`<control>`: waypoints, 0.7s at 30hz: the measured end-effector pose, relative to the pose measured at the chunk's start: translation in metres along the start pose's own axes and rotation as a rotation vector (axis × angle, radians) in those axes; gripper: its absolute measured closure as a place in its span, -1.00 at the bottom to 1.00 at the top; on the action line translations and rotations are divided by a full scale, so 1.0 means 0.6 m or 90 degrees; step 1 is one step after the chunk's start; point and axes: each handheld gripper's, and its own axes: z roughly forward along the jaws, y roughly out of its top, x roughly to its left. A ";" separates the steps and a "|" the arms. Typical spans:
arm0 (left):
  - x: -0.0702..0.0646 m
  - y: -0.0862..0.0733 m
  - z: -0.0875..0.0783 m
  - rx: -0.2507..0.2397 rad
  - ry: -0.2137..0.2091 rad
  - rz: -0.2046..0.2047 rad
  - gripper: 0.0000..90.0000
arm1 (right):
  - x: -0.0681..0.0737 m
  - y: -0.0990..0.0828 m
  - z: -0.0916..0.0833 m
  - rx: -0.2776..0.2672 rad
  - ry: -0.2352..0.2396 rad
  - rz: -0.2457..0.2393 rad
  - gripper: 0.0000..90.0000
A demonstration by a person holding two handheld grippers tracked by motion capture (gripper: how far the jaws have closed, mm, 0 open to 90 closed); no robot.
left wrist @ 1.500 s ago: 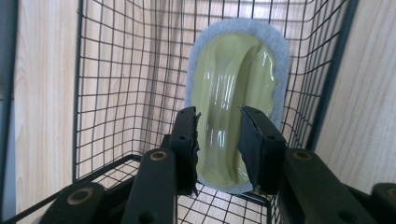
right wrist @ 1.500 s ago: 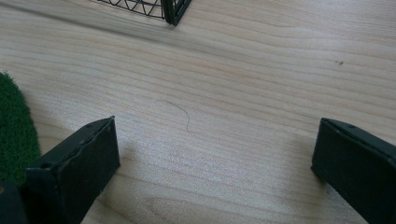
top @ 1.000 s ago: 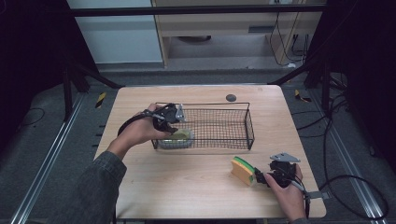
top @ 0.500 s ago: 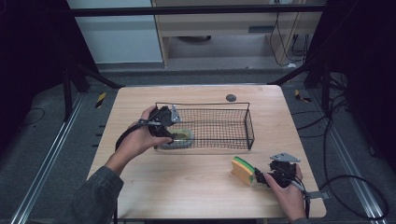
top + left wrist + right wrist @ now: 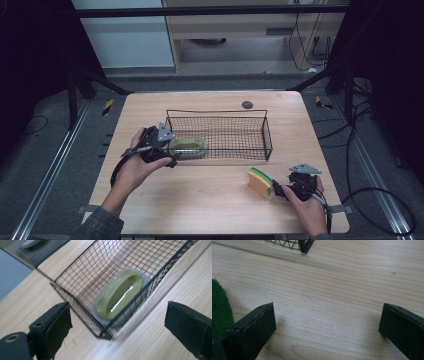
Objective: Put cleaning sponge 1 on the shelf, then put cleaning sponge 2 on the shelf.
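The left tongs (image 5: 167, 150) stand wide apart with nothing between them, held just outside the left end of the wire basket (image 5: 218, 114); they have just been opening. The olive-green scrubber (image 5: 119, 295) lies inside the basket at that end, against the near wall. A second ago the left hand reached over the basket with the tongs down at the scrubber; now it has pulled back toward the surface's (image 5: 210, 200) left side. The right tongs (image 5: 280, 190) rest open on the surface, just beside the yellow-and-green sponge (image 5: 260, 182), unmoved.
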 end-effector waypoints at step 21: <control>0.017 -0.201 0.051 0.051 -0.018 -0.135 -0.92 | 0.006 -0.012 -0.082 0.015 -0.003 -0.040 -0.62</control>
